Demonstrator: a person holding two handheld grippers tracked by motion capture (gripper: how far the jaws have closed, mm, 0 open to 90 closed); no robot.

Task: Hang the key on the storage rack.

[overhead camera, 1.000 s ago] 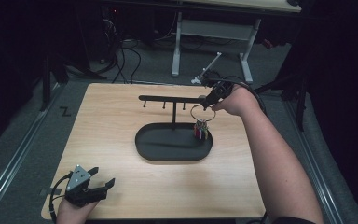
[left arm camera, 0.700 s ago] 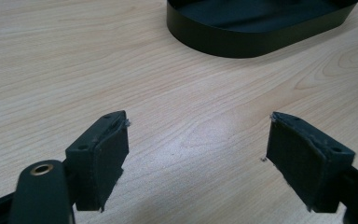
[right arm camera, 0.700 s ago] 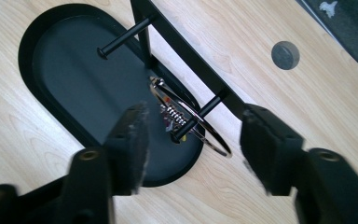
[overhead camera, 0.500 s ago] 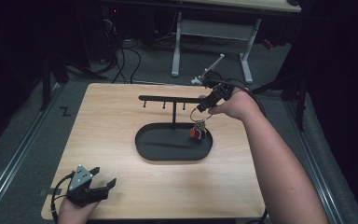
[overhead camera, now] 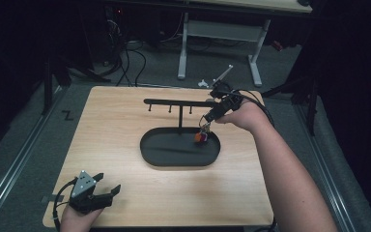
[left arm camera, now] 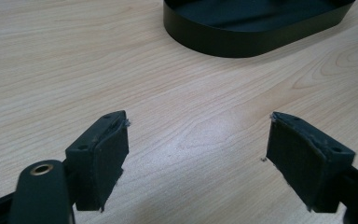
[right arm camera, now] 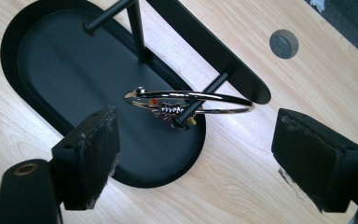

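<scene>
A black stand has an oval tray (overhead camera: 147, 153) and a horizontal bar (overhead camera: 174, 102) with several pegs. A thin metal bracelet (right arm camera: 223, 98) with small coloured charms (overhead camera: 201, 137) hangs looped over the peg at the bar's right end, above the tray (right arm camera: 9, 42). My right gripper (overhead camera: 211, 116) is just beside that peg. Its jaws have just been opening and stand wide apart (right arm camera: 193, 140), with the ring ahead of them and neither pad touching it. My left gripper (overhead camera: 107, 192) rests open near the table's front left corner, its jaws (left arm camera: 198, 140) bare over the wood, facing the tray (left arm camera: 242, 44).
The wooden table (overhead camera: 116, 121) has a round grey cap (right arm camera: 283, 43) set in it beyond the bar. Behind the table stand white desk legs (overhead camera: 183, 48), with cables on the floor. Bare wood lies between the tray and the left gripper.
The right gripper's jaws have opened and let go of the bracelet, which now hangs on the peg. The left hand has stayed put.
</scene>
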